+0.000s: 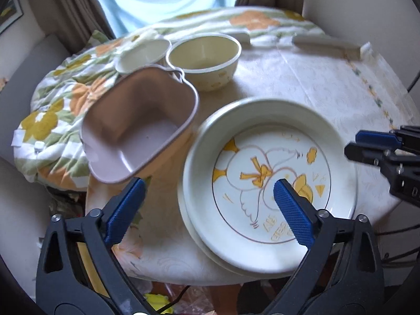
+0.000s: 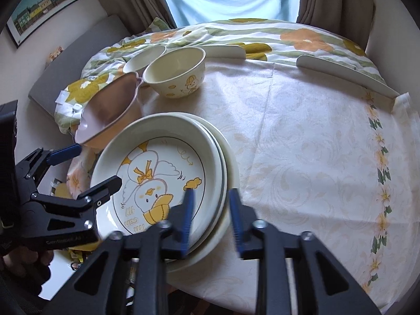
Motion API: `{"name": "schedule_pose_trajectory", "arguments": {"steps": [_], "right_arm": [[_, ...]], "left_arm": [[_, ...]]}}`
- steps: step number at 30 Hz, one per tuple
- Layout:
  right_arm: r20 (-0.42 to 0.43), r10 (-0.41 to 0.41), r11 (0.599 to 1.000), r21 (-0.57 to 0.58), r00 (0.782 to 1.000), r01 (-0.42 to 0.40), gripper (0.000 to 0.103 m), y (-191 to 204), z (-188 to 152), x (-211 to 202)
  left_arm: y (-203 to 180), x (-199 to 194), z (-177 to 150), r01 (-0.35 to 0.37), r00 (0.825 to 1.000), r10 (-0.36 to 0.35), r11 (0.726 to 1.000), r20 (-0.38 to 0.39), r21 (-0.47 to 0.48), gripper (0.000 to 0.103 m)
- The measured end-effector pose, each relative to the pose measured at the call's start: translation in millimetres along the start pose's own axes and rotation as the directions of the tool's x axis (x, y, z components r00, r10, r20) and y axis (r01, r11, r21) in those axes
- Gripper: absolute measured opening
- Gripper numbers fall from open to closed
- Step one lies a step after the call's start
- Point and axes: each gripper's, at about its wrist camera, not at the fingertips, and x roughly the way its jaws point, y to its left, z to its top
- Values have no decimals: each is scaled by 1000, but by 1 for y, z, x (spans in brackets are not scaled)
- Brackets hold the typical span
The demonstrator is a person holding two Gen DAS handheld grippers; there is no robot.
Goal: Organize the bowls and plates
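Straddling the duck plate's (image 1: 262, 178) edges, left claw (image 1: 210, 204) spread wide and right claw (image 2: 212, 219) part-open, both released, nothing gripped, with plate stacked on others near the tabletop (image 2: 302, 144) edge; plates apparently done, so next likely nesting the bowls (image 1: 204, 57) behind.

Duck plate (image 2: 157, 183) looks like glossy ceramic, pink square bowl (image 1: 136, 126) a smooth matte plastic, tablecloth (image 2: 302, 157) woven damask cloth.
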Motion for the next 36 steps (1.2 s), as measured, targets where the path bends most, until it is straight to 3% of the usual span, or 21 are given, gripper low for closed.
{"name": "schedule_pose_trajectory", "arguments": {"steps": [1,2,9,10,11,13,16,21,24,26,31,36], "right_arm": [[7,10,1000,12,1000,-10,58,-2,0,-3],[16,22,999,26,1000,-22,65,-5,0,-7],[60,70,997,11,996,-70,66,-12,19,-37],[70,97,995,5,993,-98,76,-11,24,-42],[80,123,992,-3,989,-123,95,-10,29,-46],[97,171,985,-34,980,-168,103,-6,42,-52],[94,225,972,-93,970,-216,103,7,66,-52],[5,285,947,-154,959,-281,103,35,104,-30],[-51,285,946,-147,957,-289,103,51,119,-4],[-95,312,939,-122,945,-322,103,57,128,15],[-191,305,942,-85,933,-326,102,74,138,73],[-251,273,951,-72,929,-299,70,87,141,117]], "left_arm": [[0,-3,1,6,1000,-6,1000,6,-4,98],[1,-4,3,6,1000,-6,1000,0,-8,98],[20,-32,19,-8,1000,10,995,14,-94,98],[26,-42,22,-20,999,24,993,28,-113,98],[29,-49,24,-28,999,33,992,37,-126,98],[40,-65,29,-38,997,48,985,59,-171,98],[60,-80,33,-38,995,59,967,77,-252,101],[101,-80,26,-46,994,82,914,72,-403,102],[127,-67,18,-22,998,49,863,41,-504,102],[141,-53,13,-1,1000,16,829,23,-559,102],[156,-9,5,22,999,-39,779,-13,-627,101],[164,31,9,21,996,-73,761,-53,-648,89]]}}
